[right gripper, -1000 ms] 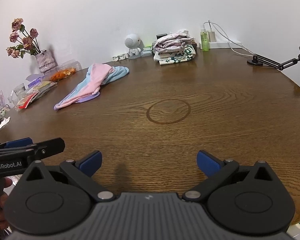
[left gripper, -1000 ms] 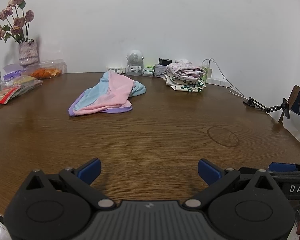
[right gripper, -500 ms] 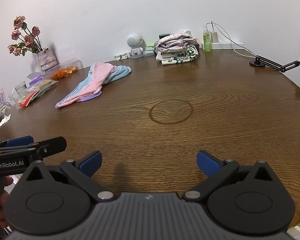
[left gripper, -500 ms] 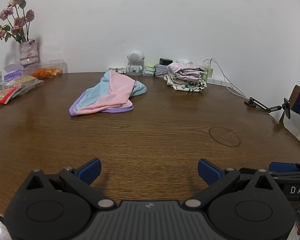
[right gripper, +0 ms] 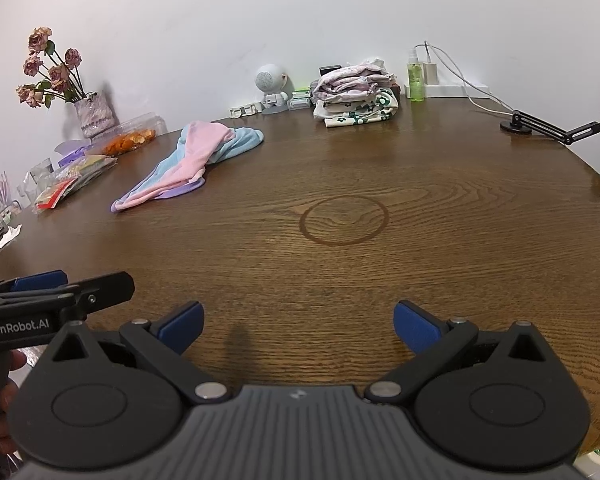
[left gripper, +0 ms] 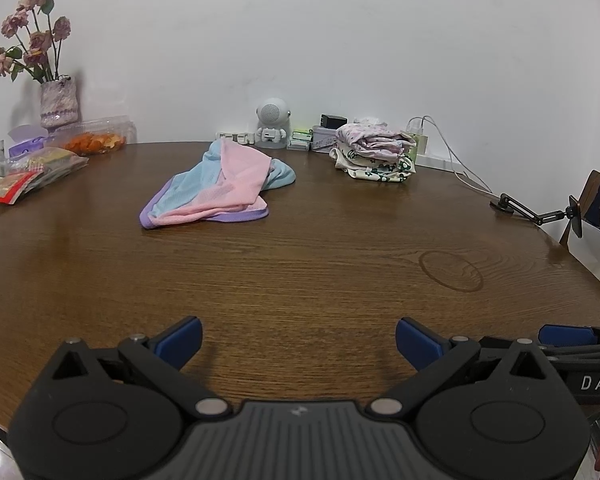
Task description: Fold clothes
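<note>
"GenRobot.AI" on left tongs; "DAS" on right tongs

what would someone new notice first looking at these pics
Most likely the crumpled pink, blue and purple garment, lying unfolded on the wooden table toward its far left. Behind it to the right, by the wall, sits a neat stack of folded clothes. In the foreground the left gripper and right gripper are both open and empty over bare wood.

Both wrist views look low across the table, sharing the far wall.
</note>
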Demonstrator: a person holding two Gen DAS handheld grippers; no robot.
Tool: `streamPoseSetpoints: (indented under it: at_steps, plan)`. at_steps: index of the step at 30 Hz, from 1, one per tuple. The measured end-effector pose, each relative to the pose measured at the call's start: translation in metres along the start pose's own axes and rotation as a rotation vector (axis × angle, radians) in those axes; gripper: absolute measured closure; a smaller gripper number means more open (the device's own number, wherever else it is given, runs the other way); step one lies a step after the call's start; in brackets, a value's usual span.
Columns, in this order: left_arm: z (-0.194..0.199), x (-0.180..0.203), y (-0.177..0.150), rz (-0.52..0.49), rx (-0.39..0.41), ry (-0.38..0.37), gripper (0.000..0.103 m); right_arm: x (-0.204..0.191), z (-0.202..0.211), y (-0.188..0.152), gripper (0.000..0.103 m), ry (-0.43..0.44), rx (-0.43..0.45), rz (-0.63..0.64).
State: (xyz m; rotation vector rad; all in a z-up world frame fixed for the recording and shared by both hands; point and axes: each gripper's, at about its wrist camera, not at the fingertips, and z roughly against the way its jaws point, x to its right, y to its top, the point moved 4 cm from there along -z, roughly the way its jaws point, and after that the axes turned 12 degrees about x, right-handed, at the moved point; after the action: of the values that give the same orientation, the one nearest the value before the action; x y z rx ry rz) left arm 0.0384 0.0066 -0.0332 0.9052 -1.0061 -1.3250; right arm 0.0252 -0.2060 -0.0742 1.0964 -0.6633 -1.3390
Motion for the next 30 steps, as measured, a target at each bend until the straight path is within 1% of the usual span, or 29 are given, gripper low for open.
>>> streamPoseSetpoints:
  at_steps: [30]
  plan:
    - [-0.0045,-0.0059,-0.0025,0.002,-0.005,-0.008,0.000,-0.0024,-0.0046,-0.0005,0.000,0.009,-0.009,0.018]
